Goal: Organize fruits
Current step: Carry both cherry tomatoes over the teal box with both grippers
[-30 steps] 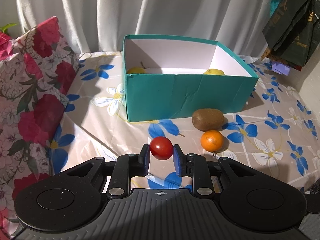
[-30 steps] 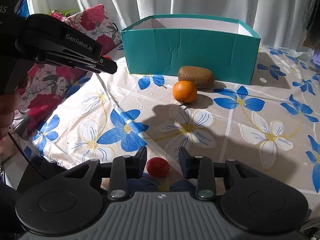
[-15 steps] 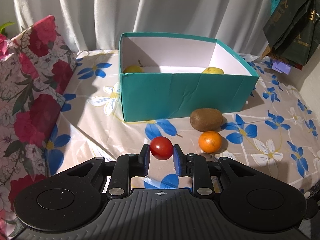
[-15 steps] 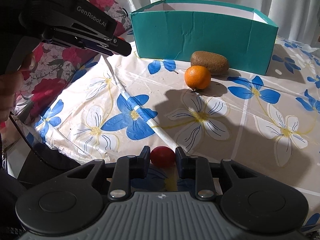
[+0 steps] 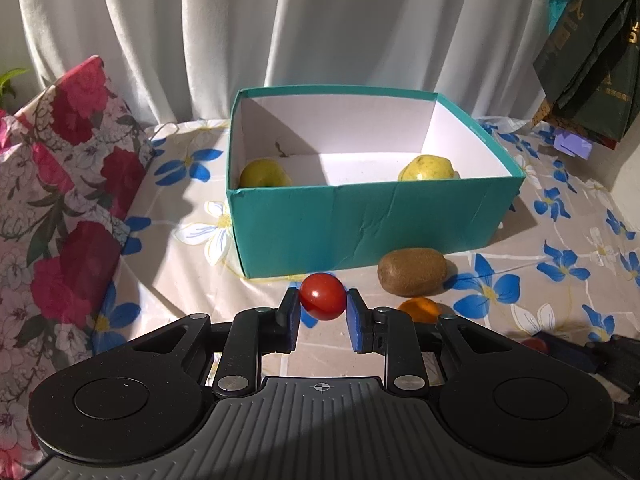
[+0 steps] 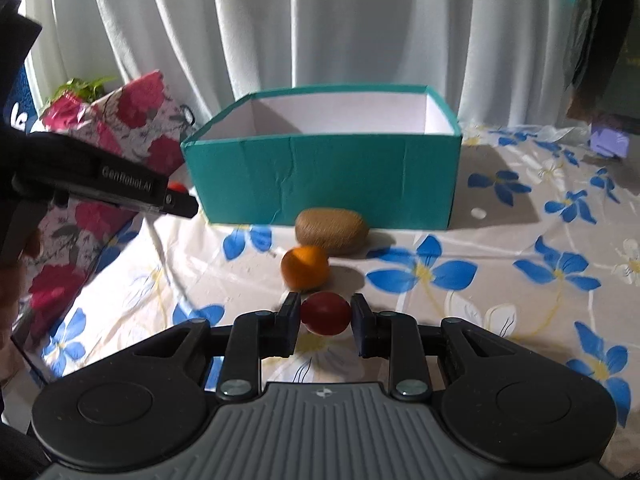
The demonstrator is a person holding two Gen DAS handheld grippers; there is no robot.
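My left gripper [image 5: 323,307] is shut on a red cherry tomato [image 5: 322,296], held above the cloth just in front of the teal box [image 5: 372,224]. Inside the box lie two yellow fruits [image 5: 264,173] [image 5: 429,168]. My right gripper [image 6: 325,314] is shut on a second, darker red tomato [image 6: 326,313], lifted off the table. Before the box lie a brown kiwi [image 6: 331,230] and an orange [image 6: 305,267]. In the right wrist view the left gripper [image 6: 176,198] shows side-on at the left, with a bit of its tomato [image 6: 177,186] visible.
The table wears a cloth with blue and white flowers [image 6: 520,264]. A red floral gift bag [image 5: 60,200] stands at the left. Dark bags [image 5: 588,48] hang at the back right before white curtains [image 5: 320,20]. A hand [image 6: 16,264] holds the left gripper.
My right gripper closed on the darker tomato, lifted it and moved forward toward the orange. My left gripper carried its tomato closer to the box, whose inside now shows more.
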